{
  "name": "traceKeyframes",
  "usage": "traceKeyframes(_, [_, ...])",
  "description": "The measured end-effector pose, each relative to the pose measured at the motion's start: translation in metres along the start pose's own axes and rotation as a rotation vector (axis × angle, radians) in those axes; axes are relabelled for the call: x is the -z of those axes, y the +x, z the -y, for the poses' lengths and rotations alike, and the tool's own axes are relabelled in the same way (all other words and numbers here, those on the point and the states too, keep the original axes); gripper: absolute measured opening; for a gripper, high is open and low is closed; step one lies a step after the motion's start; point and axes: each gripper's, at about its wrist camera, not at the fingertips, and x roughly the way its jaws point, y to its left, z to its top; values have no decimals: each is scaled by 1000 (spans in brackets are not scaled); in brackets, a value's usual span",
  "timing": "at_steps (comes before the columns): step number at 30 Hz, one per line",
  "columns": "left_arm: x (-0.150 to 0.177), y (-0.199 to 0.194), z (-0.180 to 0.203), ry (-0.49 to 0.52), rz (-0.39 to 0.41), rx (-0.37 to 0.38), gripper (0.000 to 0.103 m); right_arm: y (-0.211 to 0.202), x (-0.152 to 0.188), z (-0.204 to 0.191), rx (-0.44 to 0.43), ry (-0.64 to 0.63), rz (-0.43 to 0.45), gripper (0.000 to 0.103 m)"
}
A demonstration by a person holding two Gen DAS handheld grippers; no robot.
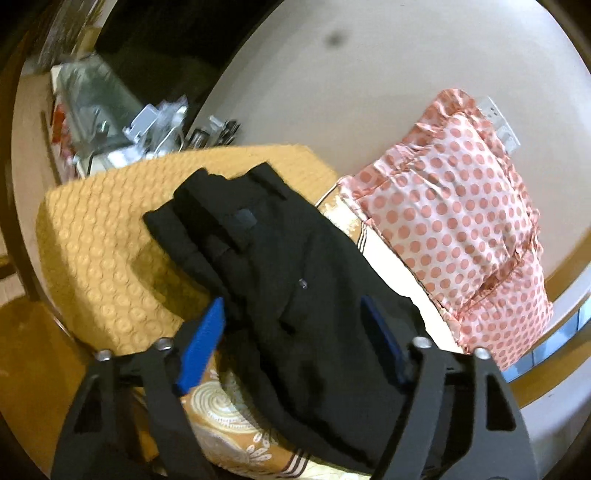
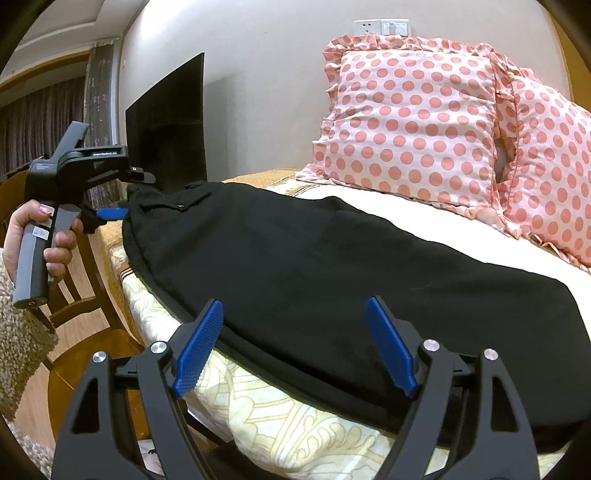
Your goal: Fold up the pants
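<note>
Right gripper (image 2: 295, 347) gapes over soft, limp black pants (image 2: 332, 266) on the bed (image 2: 258, 424). Left gripper (image 1: 291, 332) straddles the waistband unclamped; pinch edges there.

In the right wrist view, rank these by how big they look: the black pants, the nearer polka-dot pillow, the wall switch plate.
1. Black pants, spanning most of the frame, though partly because they are nearest the camera.
2. Polka-dot pillow.
3. Wall switch plate, farthest and clearly smallest.

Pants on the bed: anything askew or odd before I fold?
The black pants lie mostly flat, but their near edge overhangs the side of the bed. The waistband end is bunched and rumpled on the yellow blanket.
</note>
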Motion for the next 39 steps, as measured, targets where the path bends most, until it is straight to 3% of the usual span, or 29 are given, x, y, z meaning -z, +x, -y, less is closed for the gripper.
traceKeyframes(3, [3,11,-3,-12,-25,-96,70,-2,0,1,0,1,7,82])
traceKeyframes(5, [6,18,-8,-25,-55,-109,69,-4,-1,1,6,-4,17,82])
traceKeyframes(8, [5,21,-4,-8,-31,-141,70,-5,-1,4,10,0,20,82])
traceKeyframes(13, [-1,24,-7,-29,-18,-169,36,-7,0,8,16,8,24,82])
traceKeyframes(16, [-5,21,-4,1,-9,-153,25,-11,1,11,21,14,32,82])
traceKeyframes(20, [-11,13,18,70,12,-130,20,-19,2,19,17,38,56,82])
traceKeyframes(26, [-18,-8,96,254,65,-48,18,-46,7,36,27,67,123,83])
traceKeyframes(30, [-8,-15,161,397,63,34,16,-67,15,60,93,114,146,85])
traceKeyframes(39, [63,-10,319,674,-28,309,13,-112,38,114,242,248,170,85])
